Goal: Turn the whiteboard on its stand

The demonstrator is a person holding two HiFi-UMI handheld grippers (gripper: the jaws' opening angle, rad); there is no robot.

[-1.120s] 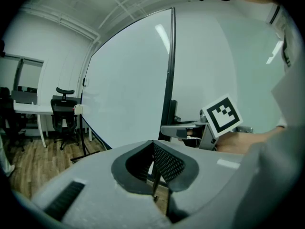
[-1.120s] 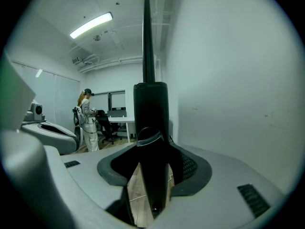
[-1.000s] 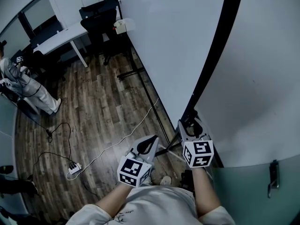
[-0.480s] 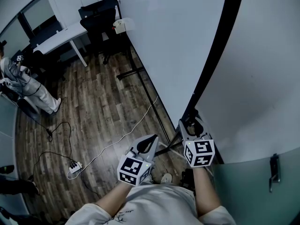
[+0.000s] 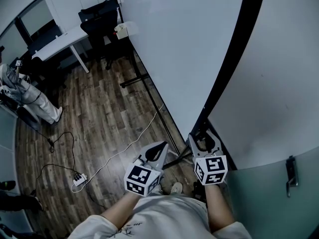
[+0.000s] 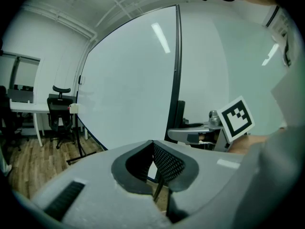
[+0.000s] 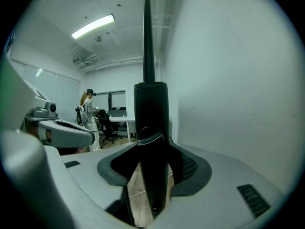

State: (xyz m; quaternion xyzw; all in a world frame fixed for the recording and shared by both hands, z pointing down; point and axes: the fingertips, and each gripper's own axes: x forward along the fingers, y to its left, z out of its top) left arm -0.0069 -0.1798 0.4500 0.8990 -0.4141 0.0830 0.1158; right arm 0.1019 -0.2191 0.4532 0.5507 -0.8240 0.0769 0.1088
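We are gripping the black frame [image 5: 231,54] of the upright whiteboard [image 5: 179,59] low at its edge with the right gripper [image 5: 203,136], the left gripper [image 5: 159,149] hanging closed and empty beside it, judging the panel stiff, slick-faced and likely heavy to swing.

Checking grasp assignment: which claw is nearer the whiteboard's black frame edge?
Right. The right claw is clamped on the black frame edge; the left claw hangs shut and empty to its left, apart from it.
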